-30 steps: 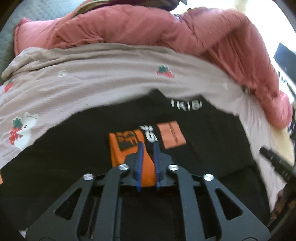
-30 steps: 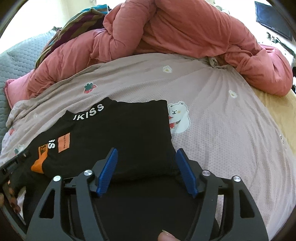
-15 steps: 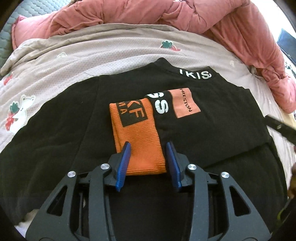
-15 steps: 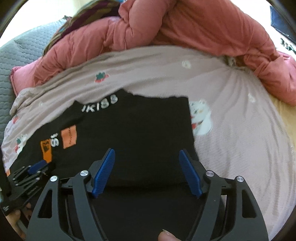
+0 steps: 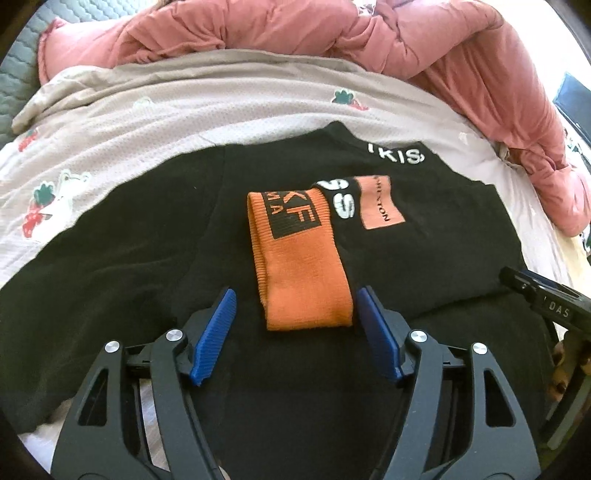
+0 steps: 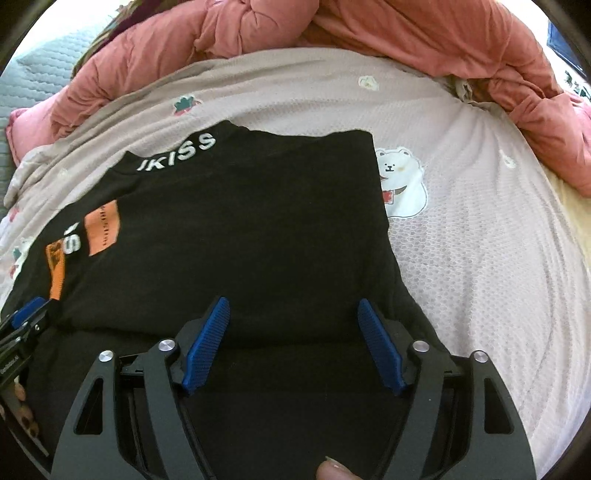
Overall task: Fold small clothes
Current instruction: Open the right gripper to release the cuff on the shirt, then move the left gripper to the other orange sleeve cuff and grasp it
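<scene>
A black top (image 5: 122, 280) with white collar lettering lies on the bed; it also shows in the right wrist view (image 6: 258, 229). Its sleeve is folded across the body, and the orange cuff (image 5: 299, 266) lies flat on the black cloth. My left gripper (image 5: 297, 336) is open and empty, its blue fingers either side of the cuff's near end. My right gripper (image 6: 291, 343) is open and empty over the folded right side of the top. The right gripper's body shows at the right edge of the left wrist view (image 5: 546, 302).
The top lies on a pale pink sheet (image 6: 480, 240) printed with bears and strawberries. A rumpled pink duvet (image 5: 332, 33) is heaped along the far side of the bed. A grey quilted surface (image 6: 40, 74) shows at the far left.
My left gripper was shut on the orange cuff, then opened and let it go on the top, and drew back. My right gripper stayed open and shifted slightly.
</scene>
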Available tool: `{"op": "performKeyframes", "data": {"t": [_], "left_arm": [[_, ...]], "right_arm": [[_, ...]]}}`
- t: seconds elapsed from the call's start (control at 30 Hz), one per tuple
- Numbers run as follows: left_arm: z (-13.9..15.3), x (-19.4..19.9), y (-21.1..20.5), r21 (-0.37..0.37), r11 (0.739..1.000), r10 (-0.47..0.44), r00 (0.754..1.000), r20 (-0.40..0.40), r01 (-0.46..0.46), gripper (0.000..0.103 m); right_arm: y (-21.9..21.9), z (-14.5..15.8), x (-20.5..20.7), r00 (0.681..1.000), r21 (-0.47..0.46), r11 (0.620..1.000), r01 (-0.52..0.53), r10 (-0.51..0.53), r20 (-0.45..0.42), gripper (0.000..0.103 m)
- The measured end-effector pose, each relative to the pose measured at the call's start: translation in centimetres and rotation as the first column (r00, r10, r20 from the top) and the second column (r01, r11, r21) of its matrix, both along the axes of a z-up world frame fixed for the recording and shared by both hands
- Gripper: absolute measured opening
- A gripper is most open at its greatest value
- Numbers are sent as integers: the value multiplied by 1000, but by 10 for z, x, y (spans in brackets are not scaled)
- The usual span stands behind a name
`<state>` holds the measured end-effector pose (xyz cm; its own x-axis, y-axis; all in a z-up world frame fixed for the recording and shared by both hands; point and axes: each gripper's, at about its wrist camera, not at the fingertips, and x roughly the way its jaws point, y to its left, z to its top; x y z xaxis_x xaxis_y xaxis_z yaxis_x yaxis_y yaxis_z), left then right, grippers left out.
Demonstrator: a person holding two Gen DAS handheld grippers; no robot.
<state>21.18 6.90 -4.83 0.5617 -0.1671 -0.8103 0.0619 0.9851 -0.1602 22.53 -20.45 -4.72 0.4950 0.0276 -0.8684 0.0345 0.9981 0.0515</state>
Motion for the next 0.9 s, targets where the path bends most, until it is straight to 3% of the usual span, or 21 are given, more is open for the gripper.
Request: {"op": "performKeyframes", "data": {"t": [0.13,0.27,0.37,0.47,0.9], "left_arm": [[10,-11,4,29,1000,7,999,32,-8,61],[21,-20,13,37,999,24,998,63,-26,76],[27,-30,22,51,998,39,995,87,-44,76],[31,-38,34,47,996,69,992,105,-74,89],[41,-72,86,36,977,203,966,158,-211,93]], "right_arm": [[1,9,-6,1000,18,1000,-6,6,20,81],[8,18,-9,999,30,999,-26,24,42,88],[18,25,-14,997,25,999,-47,45,62,95],[24,33,-19,995,31,997,-65,62,80,95],[71,55,-39,975,30,982,-186,180,129,98]]}}
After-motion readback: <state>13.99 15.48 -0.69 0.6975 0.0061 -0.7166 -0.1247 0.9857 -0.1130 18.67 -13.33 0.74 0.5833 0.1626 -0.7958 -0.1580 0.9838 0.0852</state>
